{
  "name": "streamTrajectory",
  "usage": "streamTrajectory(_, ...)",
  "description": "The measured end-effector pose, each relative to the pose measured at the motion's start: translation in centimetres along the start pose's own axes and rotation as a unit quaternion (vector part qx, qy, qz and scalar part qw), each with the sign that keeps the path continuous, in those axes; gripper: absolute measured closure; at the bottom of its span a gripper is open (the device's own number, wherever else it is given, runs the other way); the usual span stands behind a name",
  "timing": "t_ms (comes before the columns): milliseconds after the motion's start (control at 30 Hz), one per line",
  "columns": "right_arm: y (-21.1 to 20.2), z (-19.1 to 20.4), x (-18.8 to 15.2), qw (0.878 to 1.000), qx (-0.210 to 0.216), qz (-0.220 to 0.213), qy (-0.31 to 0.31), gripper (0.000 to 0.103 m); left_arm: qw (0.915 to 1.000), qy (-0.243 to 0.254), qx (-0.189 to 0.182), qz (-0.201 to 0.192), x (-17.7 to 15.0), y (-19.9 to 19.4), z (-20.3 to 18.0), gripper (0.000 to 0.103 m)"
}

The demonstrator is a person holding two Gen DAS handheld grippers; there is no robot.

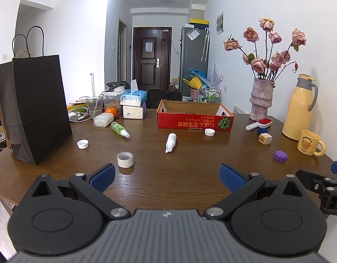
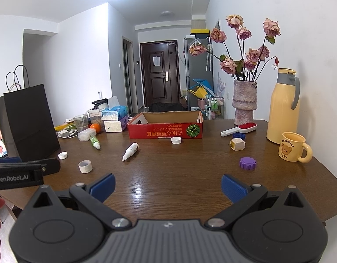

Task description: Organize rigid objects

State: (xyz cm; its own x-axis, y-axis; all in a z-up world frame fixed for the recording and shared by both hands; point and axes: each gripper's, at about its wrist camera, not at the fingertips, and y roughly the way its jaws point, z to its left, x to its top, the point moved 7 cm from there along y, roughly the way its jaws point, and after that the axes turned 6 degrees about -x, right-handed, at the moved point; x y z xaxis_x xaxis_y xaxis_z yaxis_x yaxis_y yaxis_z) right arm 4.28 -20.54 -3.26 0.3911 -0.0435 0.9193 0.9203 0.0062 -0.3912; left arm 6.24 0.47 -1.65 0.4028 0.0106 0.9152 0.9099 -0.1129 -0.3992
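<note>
Wooden table (image 1: 179, 175), items as seen from both wrist views.

- Left gripper (image 1: 167, 178): blue-padded fingers spread wide apart, empty, over the near table edge.
- Right gripper (image 2: 168, 186): fingers likewise wide apart, empty, just to the right of the left one.
- Red cardboard tray (image 1: 194, 122): far centre, open top, printed watermelon on its near wall; its inside shows only bare cardboard.
- White dropper bottle (image 1: 170, 142): lying on its side, centre, near side of the tray, apart from it.
- Green spray bottle (image 1: 119, 129): lying on its side, left of the tray.
- White bottle cap (image 1: 209, 132): just in front of the tray's right corner.
- White bottle cap, ribbed (image 1: 83, 144): left, near the black paper bag (image 1: 37, 109).
- White tape roll (image 1: 125, 159): near left, closest item to the left gripper.
- Purple ridged cap (image 1: 280, 155): near right.
- Plug adapter cube (image 1: 265, 138): right, in front of a blue cap (image 1: 261, 130).
- Red-faced lint brush with white handle (image 1: 259, 123): far right, by the vase of dried roses (image 1: 261, 98).
- Yellow bear mug (image 1: 309, 145): right edge, beside the yellow thermos jug (image 1: 298, 107).
- Tissue packs (image 1: 133, 105), an orange (image 1: 110, 111), a glass (image 1: 94, 107): far left cluster.
</note>
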Motion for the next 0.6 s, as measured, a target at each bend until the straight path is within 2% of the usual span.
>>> streamTrajectory(600,2.8,-0.8,0.3,1.000,-0.002,0.011,0.008,0.000,0.9999,-0.012,0.007,0.008,0.0,3.5,0.9,0.000)
